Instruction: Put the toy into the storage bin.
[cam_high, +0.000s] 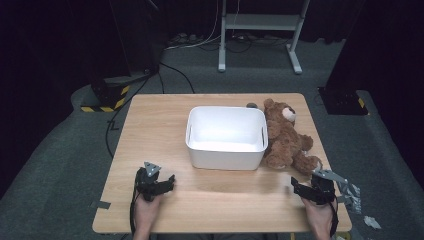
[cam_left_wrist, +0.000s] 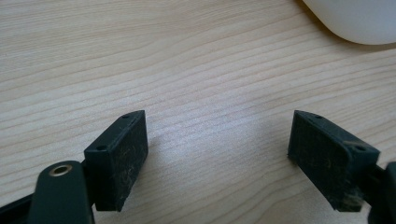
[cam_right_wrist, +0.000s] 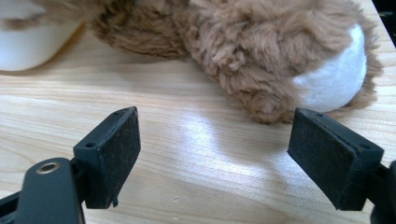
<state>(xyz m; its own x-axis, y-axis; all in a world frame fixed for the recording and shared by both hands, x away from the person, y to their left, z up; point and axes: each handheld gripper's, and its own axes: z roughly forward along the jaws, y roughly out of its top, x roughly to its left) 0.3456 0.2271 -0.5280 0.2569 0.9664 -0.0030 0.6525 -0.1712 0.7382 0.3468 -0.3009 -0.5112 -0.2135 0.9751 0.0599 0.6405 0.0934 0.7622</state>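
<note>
On the right side of the wooden bench (cam_high: 165, 130), a brown teddy bear (cam_high: 285, 137) is seen lying on its back, pressed against the right wall of a white tub (cam_high: 226, 152). Its head is turned to the far edge of the bench and its legs are turned to the person. The right claw (cam_high: 296, 186) is held just in front of the bear's near foot, close to the bench edge, and the bear is not touched by it. In the right gripper view, the right claw (cam_right_wrist: 215, 154) is seen wide open, with nothing between its two black pads but bare wood. The bear's furry foot (cam_right_wrist: 280, 60), with its white sole, is found just past the pads, a little toward the right one. A corner of the white tub (cam_right_wrist: 28, 42) is seen at the far left of that view.

The left claw (cam_high: 167, 182) is held low over the bench near the front edge, well apart from the bear, on the other side of the tub. In the left gripper view, the left claw (cam_left_wrist: 217, 149) is open too, and only wood is seen between its pads. The tub's rounded corner (cam_left_wrist: 355, 18) is seen ahead of it.
</note>
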